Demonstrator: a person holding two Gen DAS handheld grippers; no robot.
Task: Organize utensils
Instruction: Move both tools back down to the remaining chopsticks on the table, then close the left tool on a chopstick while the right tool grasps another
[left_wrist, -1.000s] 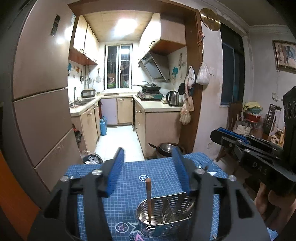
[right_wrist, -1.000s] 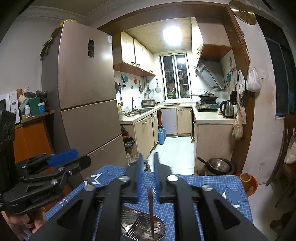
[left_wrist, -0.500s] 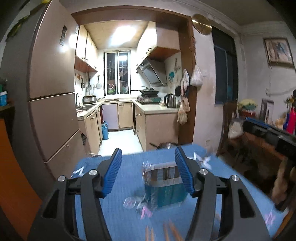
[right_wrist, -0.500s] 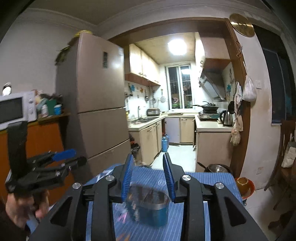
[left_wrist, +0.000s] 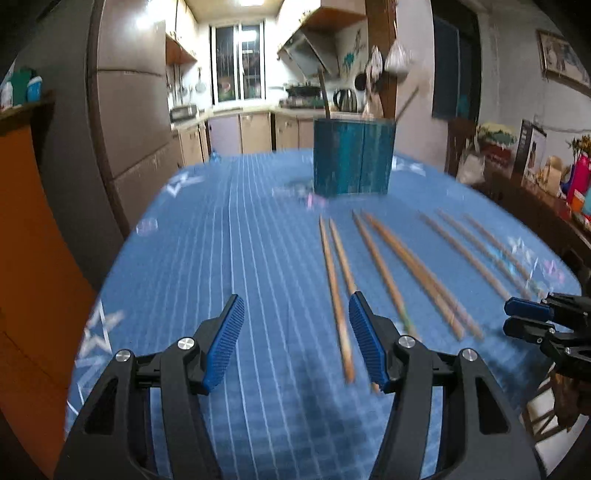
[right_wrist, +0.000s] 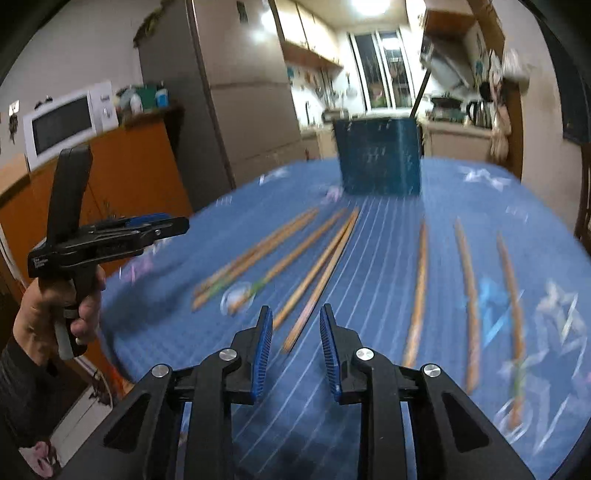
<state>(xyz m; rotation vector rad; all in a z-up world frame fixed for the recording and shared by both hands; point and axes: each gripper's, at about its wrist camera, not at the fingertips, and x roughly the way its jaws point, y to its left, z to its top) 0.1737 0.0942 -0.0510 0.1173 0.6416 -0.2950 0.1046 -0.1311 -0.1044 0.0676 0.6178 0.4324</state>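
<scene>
— Where are the chopsticks (left_wrist: 334, 280)?
— Loose on the blue tablecloth (left_wrist: 229, 258), near side; the holder (left_wrist: 352, 157) stands at the far end.
— And the tools?
— Left gripper (left_wrist: 295, 336) spread, empty. Right gripper (right_wrist: 295, 350) narrower, jaws closing on nothing.

Bare blue mat (left_wrist: 229, 258) lies open leftward; chopsticks (left_wrist: 384, 266) cover the right, holder (left_wrist: 352, 157) blocks the far middle.

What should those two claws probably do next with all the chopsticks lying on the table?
Probably lower the left gripper, open and empty, onto the nearest chopstick on the blue tablecloth. The utensil holder stands beyond with sticks already in it. The right gripper, closing, holds nothing either.
</scene>
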